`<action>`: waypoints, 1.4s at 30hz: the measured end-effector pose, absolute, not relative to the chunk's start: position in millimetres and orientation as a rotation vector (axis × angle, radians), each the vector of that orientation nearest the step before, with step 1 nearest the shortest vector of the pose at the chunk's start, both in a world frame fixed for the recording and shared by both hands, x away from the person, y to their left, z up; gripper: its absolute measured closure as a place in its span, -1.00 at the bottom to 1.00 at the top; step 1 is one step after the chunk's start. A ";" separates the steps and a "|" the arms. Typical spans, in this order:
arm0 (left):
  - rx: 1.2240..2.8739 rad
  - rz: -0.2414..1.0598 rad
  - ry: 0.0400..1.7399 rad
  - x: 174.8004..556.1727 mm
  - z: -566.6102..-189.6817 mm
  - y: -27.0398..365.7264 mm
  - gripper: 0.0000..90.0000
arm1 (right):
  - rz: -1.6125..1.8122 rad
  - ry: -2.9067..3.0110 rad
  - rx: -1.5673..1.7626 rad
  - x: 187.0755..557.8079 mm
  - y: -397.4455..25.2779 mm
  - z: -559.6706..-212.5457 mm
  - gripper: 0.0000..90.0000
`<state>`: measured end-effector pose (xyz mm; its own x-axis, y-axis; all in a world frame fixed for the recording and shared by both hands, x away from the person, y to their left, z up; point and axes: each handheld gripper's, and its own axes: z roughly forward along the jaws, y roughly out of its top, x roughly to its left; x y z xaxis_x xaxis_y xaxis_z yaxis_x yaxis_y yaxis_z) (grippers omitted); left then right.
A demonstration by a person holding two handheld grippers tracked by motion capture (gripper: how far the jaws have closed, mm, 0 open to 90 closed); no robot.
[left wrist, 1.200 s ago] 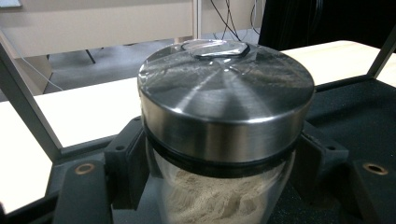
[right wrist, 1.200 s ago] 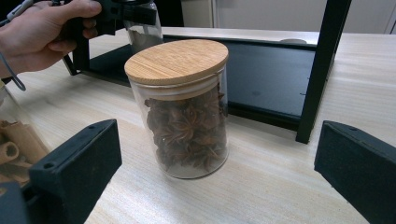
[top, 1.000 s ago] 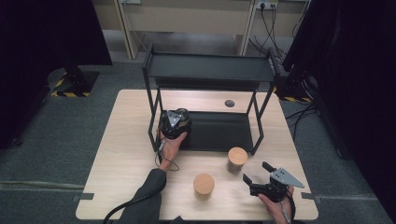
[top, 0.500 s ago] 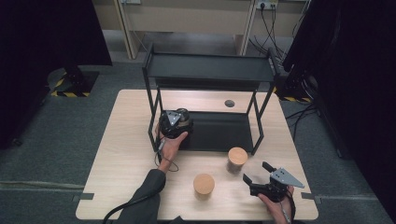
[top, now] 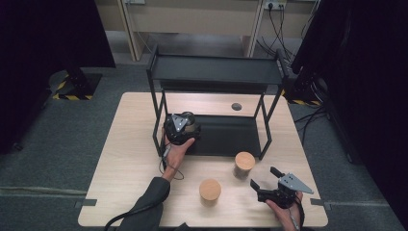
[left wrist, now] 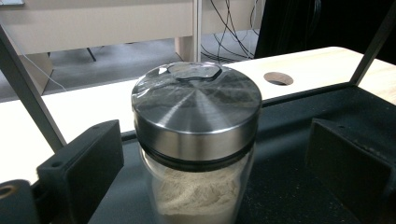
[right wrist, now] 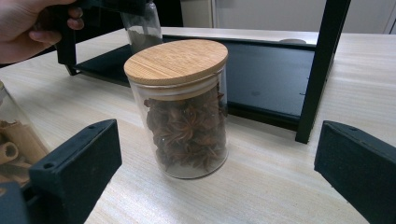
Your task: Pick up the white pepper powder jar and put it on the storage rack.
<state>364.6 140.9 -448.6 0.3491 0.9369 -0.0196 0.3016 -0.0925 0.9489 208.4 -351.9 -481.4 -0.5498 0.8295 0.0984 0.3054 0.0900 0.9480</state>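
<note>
Pale worktop (top: 125, 159): left gripper (top: 181, 128) gapes wide around the steel-lidded jar (left wrist: 196, 140) on the rack's (top: 216, 72) lower shelf. Right gripper (top: 270, 185) wide, empty. Glass: slippery, breakable; grip mid-body.

A rack (top: 216, 72) stands on the far half of the table (top: 130, 159), its lower shelf (top: 231, 137) lying on the tabletop. A metal-lidded jar (left wrist: 198, 140) stands at the left end of that shelf, between the jaws of the left gripper (top: 180, 127). Just before the rack's right front leg stands a star anise jar (right wrist: 180, 109). Nearer the table's front edge and to its left stands a second wooden-lidded jar (top: 210, 190). The right gripper (top: 268, 180) sits at the front right, facing the star anise jar, apart from it. A hole (top: 236, 106) lies in the table behind the shelf.
</note>
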 end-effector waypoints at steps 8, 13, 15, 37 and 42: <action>1.615 0.784 1.135 357.6 -445.6 141.4 -0.91 | 1.469 1.903 1.113 208.4 -351.9 -481.4 -0.98; 1.615 0.769 1.132 353.3 -446.1 144.1 -0.91 | 1.469 1.903 1.113 208.4 -351.9 -481.4 -0.98; 1.614 0.763 1.130 351.2 -446.3 145.2 -0.91 | 1.469 1.903 1.113 208.3 -351.8 -481.3 -0.98; 1.611 0.734 1.068 331.4 -447.2 157.9 -0.91 | 1.467 1.902 1.114 208.5 -351.6 -481.3 -0.98; 1.610 0.726 1.060 327.5 -448.8 159.3 -0.91 | 1.469 1.902 1.116 208.6 -351.9 -481.4 -0.98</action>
<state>327.5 159.3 -448.8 0.4281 0.9024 -0.0493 0.2801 -0.0806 0.9566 208.6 -351.9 -481.4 -0.5478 0.8306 0.1001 0.3066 0.0879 0.9478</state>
